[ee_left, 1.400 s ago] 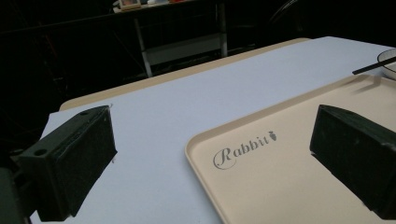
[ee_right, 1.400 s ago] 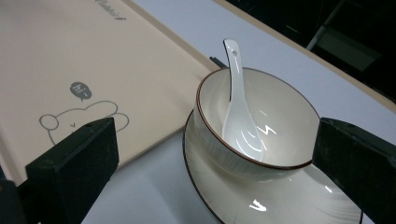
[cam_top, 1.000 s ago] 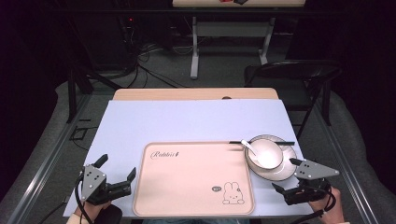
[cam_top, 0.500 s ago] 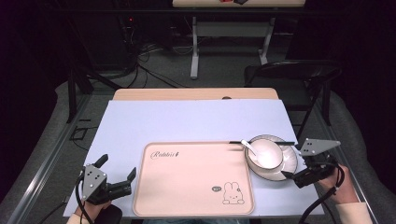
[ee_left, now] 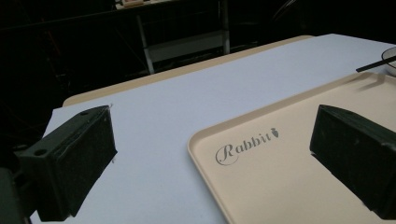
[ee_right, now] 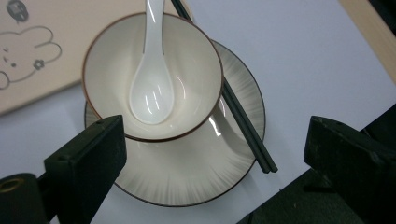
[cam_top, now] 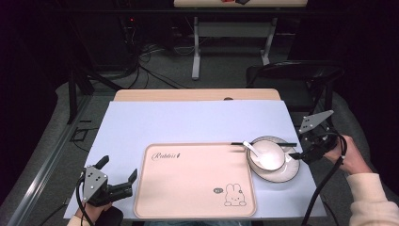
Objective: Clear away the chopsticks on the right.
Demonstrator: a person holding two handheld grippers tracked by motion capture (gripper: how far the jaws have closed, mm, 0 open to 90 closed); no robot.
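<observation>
A cream bowl (cam_top: 270, 159) with a white spoon (cam_top: 251, 149) in it stands on a striped plate (cam_top: 288, 173), right of a beige Rabbit tray (cam_top: 188, 188). Black chopsticks (cam_top: 263, 144) lie across the plate's far rim. My right gripper (cam_top: 301, 149) hovers at the plate's right edge; its jaws have just been closing a little but stand open and grip nothing. In the right gripper view, bowl (ee_right: 191, 93), spoon (ee_right: 152, 88), plate (ee_right: 187, 177) and chopsticks (ee_right: 243, 126) lie below the right gripper (ee_right: 217, 135). My left gripper (cam_top: 119, 168) rests open at the tray's left edge, with the tray (ee_left: 299, 186) ahead of the left gripper (ee_left: 215, 126).
A pale sheet (cam_top: 188, 122) covers the table, with a wooden strip (cam_top: 197, 95) at the far edge. A black chair (cam_top: 291, 75) stands behind the right corner. Cables (cam_top: 146, 61) and another table's legs (cam_top: 195, 47) are on the floor beyond.
My right gripper has risen and moved from the near right corner of the table toward the plate's right side. The left gripper has stayed put.
</observation>
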